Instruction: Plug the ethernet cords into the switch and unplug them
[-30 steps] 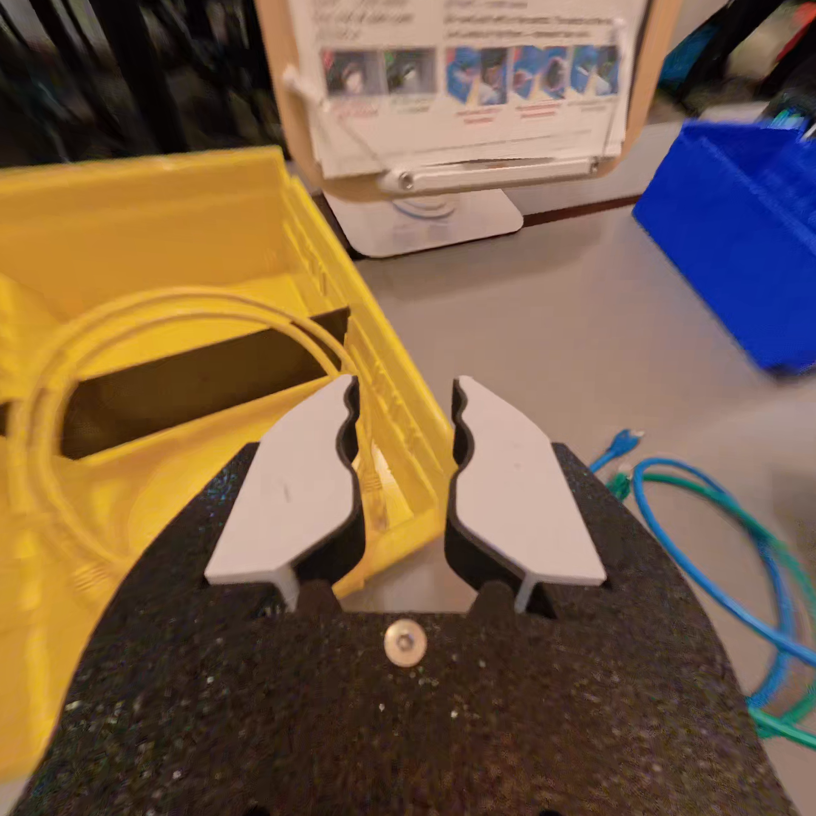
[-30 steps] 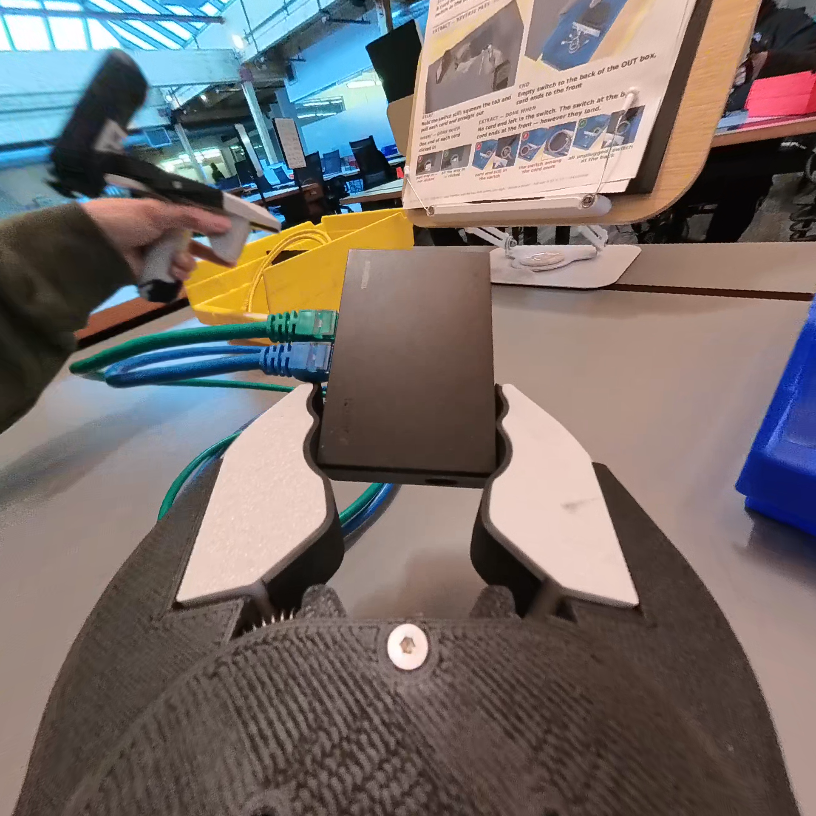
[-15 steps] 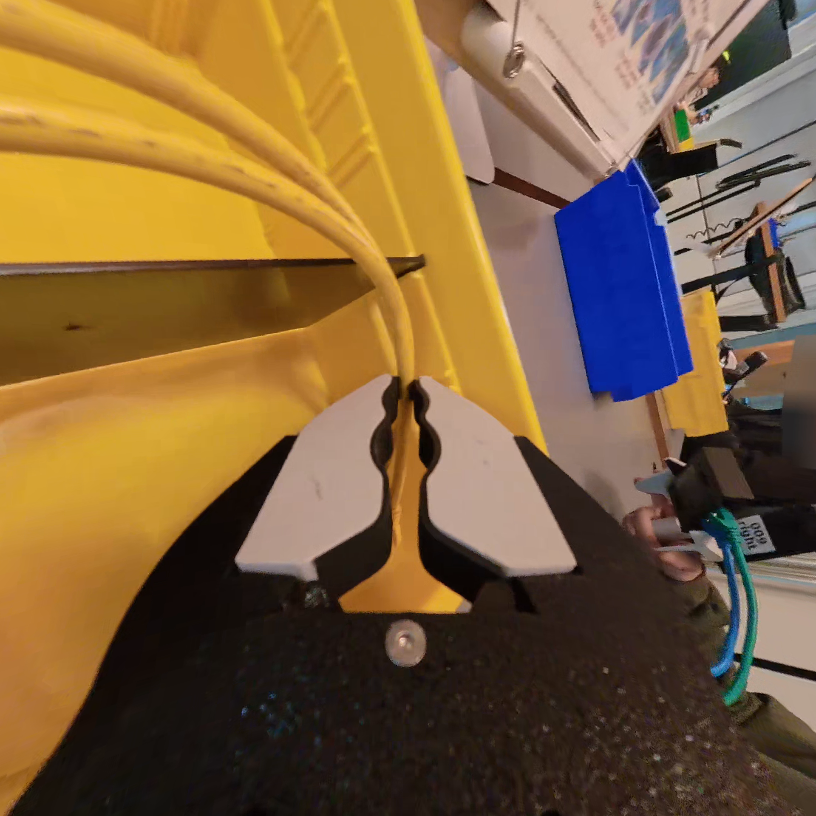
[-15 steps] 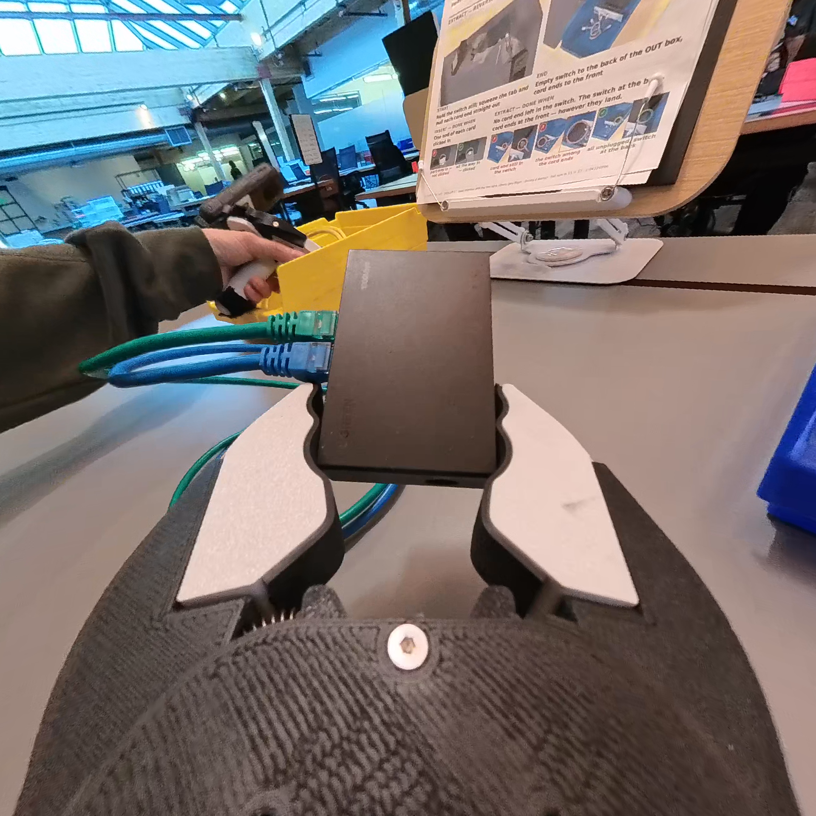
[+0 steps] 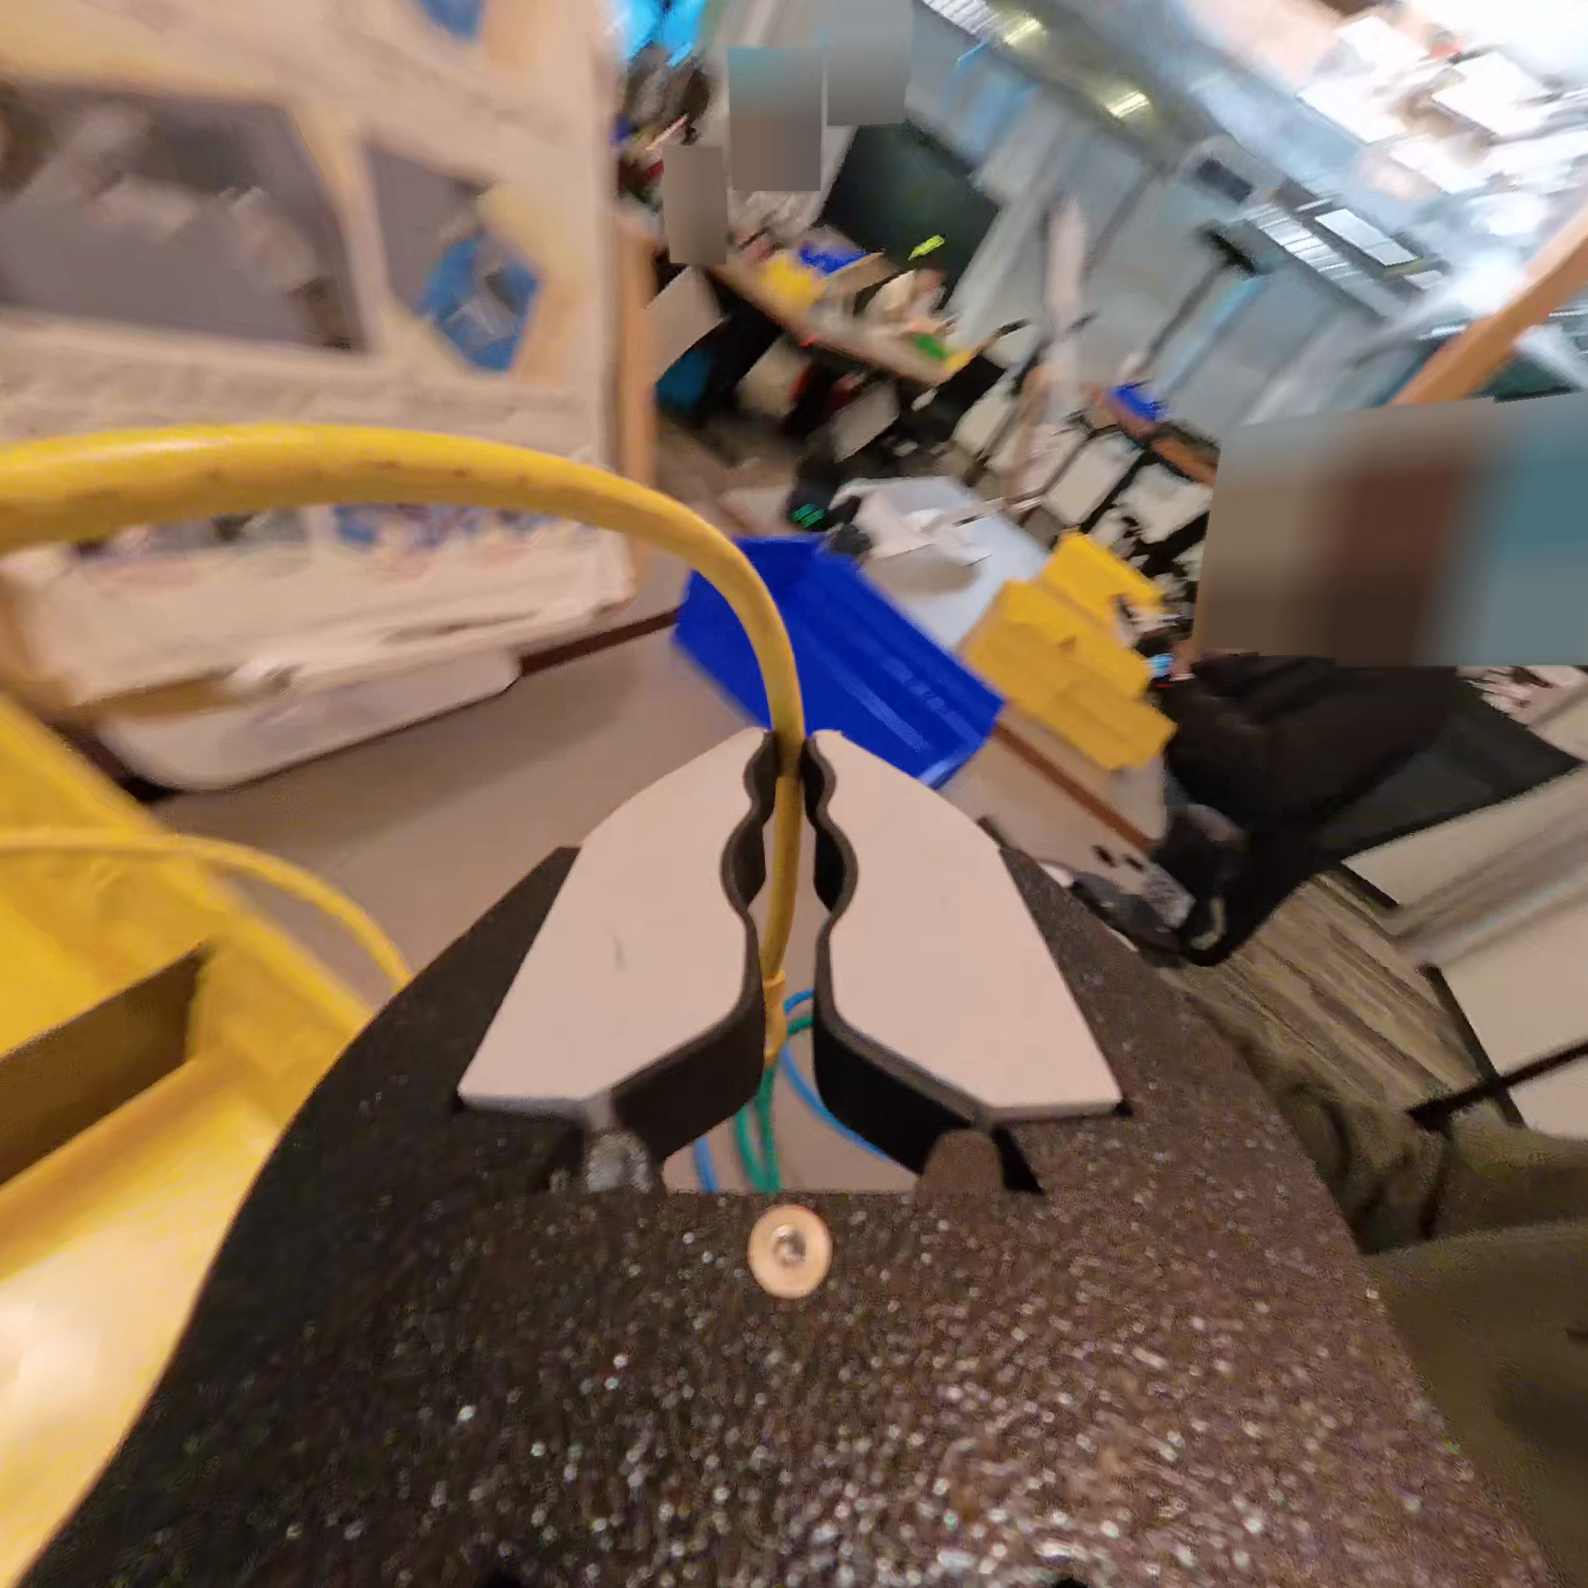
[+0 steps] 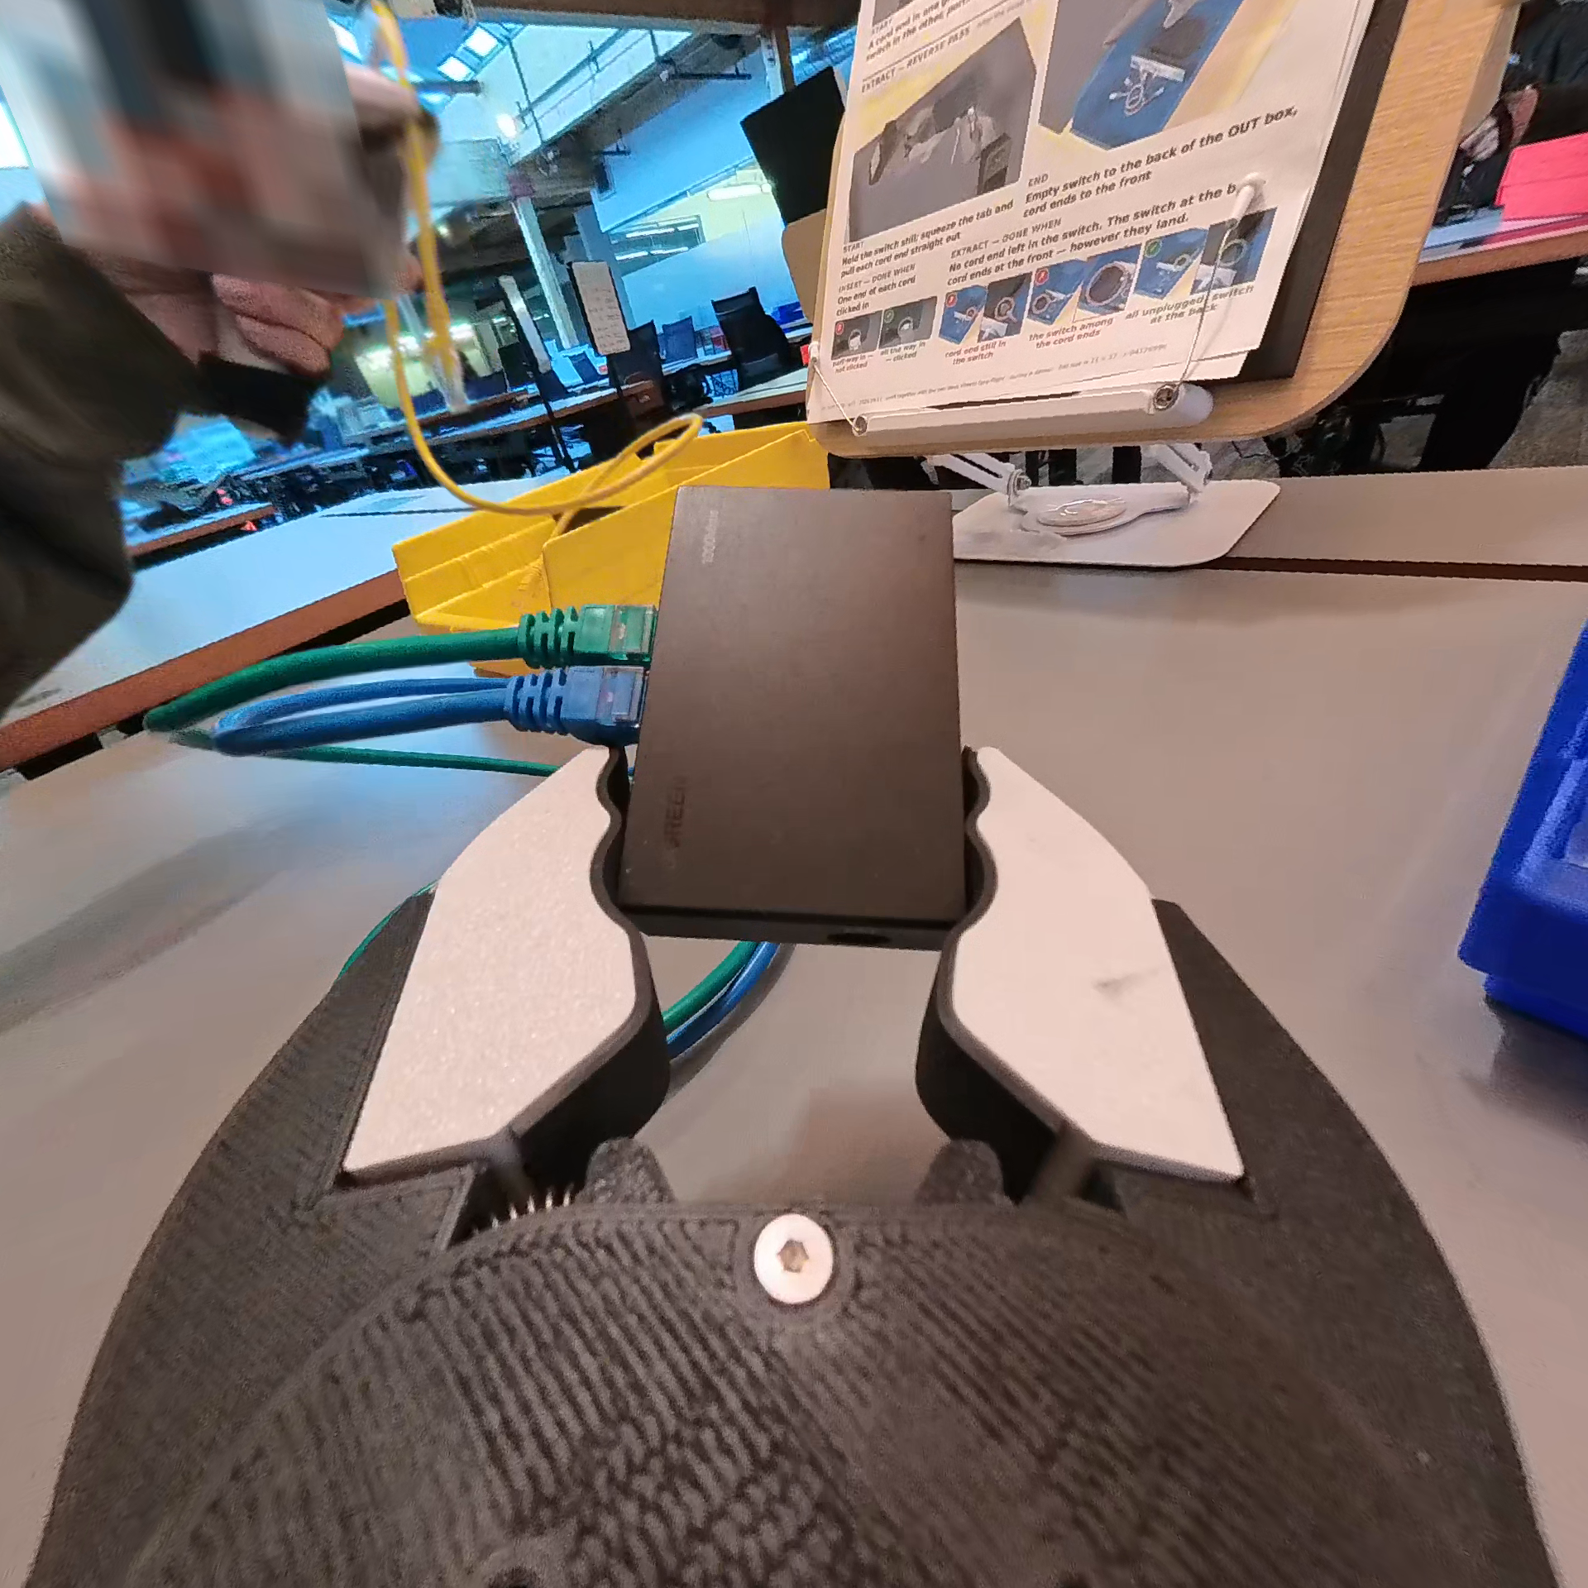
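My left gripper is shut on a yellow ethernet cord, which arcs up and left from the pads toward the yellow bin. In the right wrist view the left gripper shows blurred at the upper left, with the yellow cord hanging from it above the yellow bin. My right gripper is shut on the black switch and holds it above the table. A green cord and a blue cord are plugged into the switch's left side.
A blue bin stands on the table beyond my left gripper; its edge shows at the right in the right wrist view. An instruction sheet on a wooden stand is behind the switch. Blue and green cord loops lie on the grey table.
My left gripper closed on the yellow cord in the yellow bin, then lifted it up out of the bin and swung toward the right. My right gripper kept holding the switch still.
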`<state>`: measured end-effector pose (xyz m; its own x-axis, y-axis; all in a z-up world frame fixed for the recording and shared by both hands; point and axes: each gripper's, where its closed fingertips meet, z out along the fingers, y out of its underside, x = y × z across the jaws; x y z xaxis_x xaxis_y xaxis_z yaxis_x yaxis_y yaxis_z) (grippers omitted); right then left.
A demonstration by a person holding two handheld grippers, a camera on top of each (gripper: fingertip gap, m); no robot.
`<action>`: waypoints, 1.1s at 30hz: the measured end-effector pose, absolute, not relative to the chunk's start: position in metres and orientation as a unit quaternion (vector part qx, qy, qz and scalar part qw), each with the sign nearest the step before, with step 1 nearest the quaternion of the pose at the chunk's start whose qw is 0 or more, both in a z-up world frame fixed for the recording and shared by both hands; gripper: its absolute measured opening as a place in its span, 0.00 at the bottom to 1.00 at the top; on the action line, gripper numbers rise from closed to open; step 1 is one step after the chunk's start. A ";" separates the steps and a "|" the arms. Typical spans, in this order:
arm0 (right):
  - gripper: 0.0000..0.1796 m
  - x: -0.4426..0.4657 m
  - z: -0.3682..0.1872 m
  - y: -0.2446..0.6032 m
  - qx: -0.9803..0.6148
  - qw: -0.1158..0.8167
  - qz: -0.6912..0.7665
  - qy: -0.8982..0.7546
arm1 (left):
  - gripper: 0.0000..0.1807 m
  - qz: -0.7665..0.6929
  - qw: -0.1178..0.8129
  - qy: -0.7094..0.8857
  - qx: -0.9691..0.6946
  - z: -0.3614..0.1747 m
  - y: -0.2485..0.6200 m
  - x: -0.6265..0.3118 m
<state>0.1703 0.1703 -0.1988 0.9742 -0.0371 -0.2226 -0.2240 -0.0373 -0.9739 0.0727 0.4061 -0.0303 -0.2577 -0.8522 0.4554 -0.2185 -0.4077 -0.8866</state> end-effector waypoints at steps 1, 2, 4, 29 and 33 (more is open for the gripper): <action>0.41 0.171 -0.198 0.170 -0.716 0.689 0.068 0.092 | 0.03 -0.658 0.261 0.490 -0.509 -0.016 0.387 0.067; 0.41 0.172 -0.198 0.169 -0.713 0.691 0.069 0.095 | 0.03 -0.687 0.269 0.495 -0.459 -0.003 0.368 0.058; 0.41 0.173 -0.196 0.168 -0.707 0.696 0.073 0.099 | 0.03 -0.737 0.295 0.494 -0.354 0.016 0.333 0.031; 0.41 0.170 -0.196 0.170 -0.710 0.696 0.071 0.084 | 0.17 -0.503 0.151 0.588 -0.615 -0.253 0.275 -0.168; 0.41 0.169 -0.196 0.171 -0.712 0.694 0.069 0.081 | 0.21 -0.394 0.128 0.560 -0.717 -0.278 0.308 -0.195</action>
<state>0.1686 0.1706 -0.1964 0.9775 -0.0190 -0.2103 -0.2107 -0.0248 -0.9772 -0.1948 0.3083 -0.2783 0.0615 -0.9044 0.4221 -0.7020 -0.3399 -0.6258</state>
